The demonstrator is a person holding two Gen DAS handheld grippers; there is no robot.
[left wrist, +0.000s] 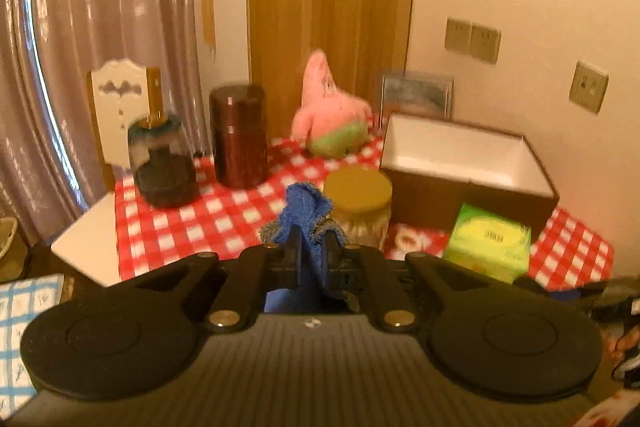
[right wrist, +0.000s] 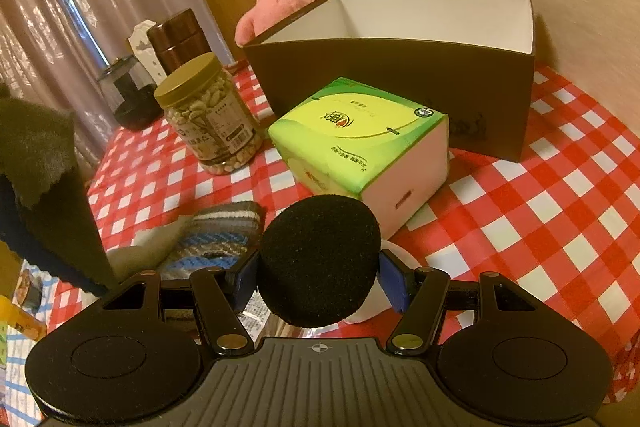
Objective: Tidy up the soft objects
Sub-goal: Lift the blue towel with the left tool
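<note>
Clamped in the left gripper (left wrist: 311,259) is a blue cloth (left wrist: 306,215), fingers pinched tight on it, bunched top sticking up at 12 o'clock, held above the red-checked tablecloth (left wrist: 208,211). Behind it, L to R: dark glass jar (left wrist: 162,163), brown canister (left wrist: 239,135), pink star plush (left wrist: 330,107) upright at approx 12, nut jar w/ gold lid (left wrist: 358,203) just behind the cloth, open brown box (left wrist: 472,167) at 1–2, green tissue box (left wrist: 490,243) in front of it.

Right gripper (right wrist: 319,267) squeezes a black foam ball (right wrist: 320,259) betw. both fingers. Striped knit item (right wrist: 218,239) lies on the tablecloth at 10, nut jar at 11, tissue box at 12 w/ the brown box right behind.
</note>
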